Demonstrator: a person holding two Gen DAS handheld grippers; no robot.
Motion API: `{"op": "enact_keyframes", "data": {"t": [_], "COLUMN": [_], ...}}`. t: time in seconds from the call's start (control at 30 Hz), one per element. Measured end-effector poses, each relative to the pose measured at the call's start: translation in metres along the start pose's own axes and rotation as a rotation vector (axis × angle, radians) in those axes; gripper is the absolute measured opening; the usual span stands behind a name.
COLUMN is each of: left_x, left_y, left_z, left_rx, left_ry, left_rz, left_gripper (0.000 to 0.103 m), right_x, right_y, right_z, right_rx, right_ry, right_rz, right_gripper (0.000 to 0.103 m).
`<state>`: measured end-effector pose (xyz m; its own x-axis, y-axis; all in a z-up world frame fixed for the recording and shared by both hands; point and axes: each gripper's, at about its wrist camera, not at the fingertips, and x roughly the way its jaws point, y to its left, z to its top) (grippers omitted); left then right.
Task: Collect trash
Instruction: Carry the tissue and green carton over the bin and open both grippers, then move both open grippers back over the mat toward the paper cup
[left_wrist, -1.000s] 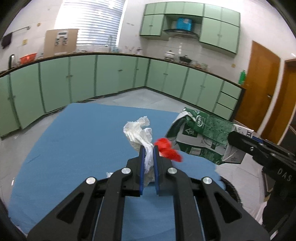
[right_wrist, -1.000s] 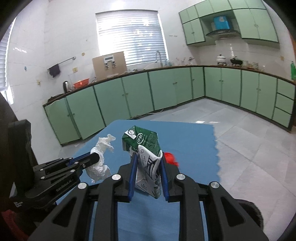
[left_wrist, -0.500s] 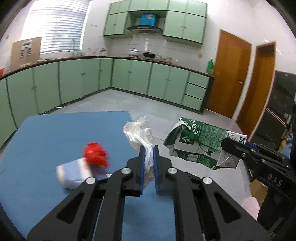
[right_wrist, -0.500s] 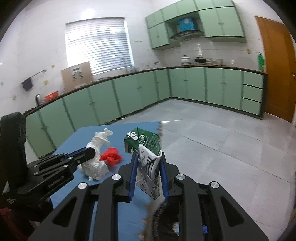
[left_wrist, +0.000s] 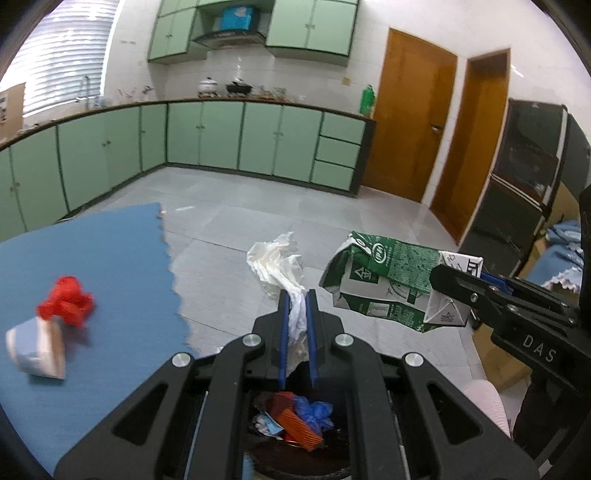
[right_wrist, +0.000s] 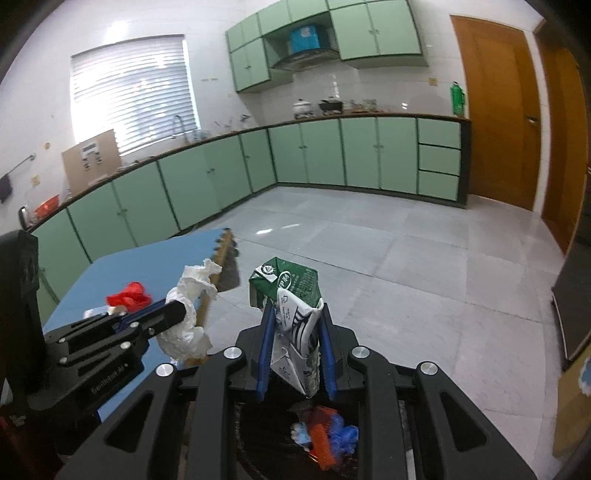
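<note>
The left gripper (left_wrist: 295, 295) pinches a white tissue (left_wrist: 277, 264); the right gripper (right_wrist: 293, 314) clamps a green carton (right_wrist: 291, 291). The blue table (left_wrist: 92, 258) edge lies at nine o'clock, open floor (right_wrist: 406, 266) at twelve.

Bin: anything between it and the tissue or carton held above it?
Nothing visible. The tissue in the left gripper and the carton in the right gripper hang over the open bin, which already holds some trash; no lid shows.

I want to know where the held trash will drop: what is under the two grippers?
A dark bin with orange packaging and crumpled blue plastic inside. The gripper bodies cover most of its rim and the rest of its contents.
</note>
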<state>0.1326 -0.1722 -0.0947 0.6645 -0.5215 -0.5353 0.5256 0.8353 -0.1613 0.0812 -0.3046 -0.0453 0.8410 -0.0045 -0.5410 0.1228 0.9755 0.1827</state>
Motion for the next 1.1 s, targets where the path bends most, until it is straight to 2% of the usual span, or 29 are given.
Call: {"op": "enact_keyframes", "data": {"t": [0.27, 0.53, 0.63, 0.73, 0.8, 0.83, 0.9, 1.07, 1.1], "left_x": [0.051, 0.093, 0.105, 0.110, 0.110, 0.108, 0.106, 0.088, 0.083], "left_y": [-0.020, -0.023, -0.022, -0.018, -0.016, -0.015, -0.012, -0.001, -0.001], "left_z": [-0.017, -0.025, -0.027, -0.026, -0.025, -0.024, -0.022, -0.010, -0.009], "left_rx": [0.011, 0.008, -0.005, -0.025, -0.032, -0.036, -0.039, -0.068, -0.067], "left_ry": [0.068, 0.153, 0.189, 0.209, 0.207, 0.199, 0.196, 0.150, 0.139], "left_rz": [-0.064, -0.075, -0.074, -0.070, -0.068, -0.065, -0.061, -0.040, -0.033], "left_gripper": [0.008, 0.009, 0.013, 0.026, 0.045, 0.046, 0.048, 0.060, 0.064], "right_x": [0.024, 0.060, 0.075, 0.087, 0.090, 0.090, 0.088, 0.078, 0.075], "right_y": [-0.032, -0.056, -0.063, -0.073, -0.076, -0.078, -0.079, -0.077, -0.075], "right_z": [-0.013, -0.030, -0.037, -0.044, -0.046, -0.046, -0.046, -0.039, -0.036], "right_rx": [0.023, 0.057, 0.074, 0.101, 0.099, 0.098, 0.099, 0.087, 0.085], "right_ry": [0.052, 0.137, 0.182, 0.209, 0.220, 0.221, 0.219, 0.193, 0.186], "right_rz": [-0.060, -0.079, -0.066, -0.074, -0.092, -0.101, -0.108, -0.186, -0.194], "right_gripper": [0.023, 0.023, 0.023, 0.026, 0.036, 0.042, 0.044, 0.088, 0.091]}}
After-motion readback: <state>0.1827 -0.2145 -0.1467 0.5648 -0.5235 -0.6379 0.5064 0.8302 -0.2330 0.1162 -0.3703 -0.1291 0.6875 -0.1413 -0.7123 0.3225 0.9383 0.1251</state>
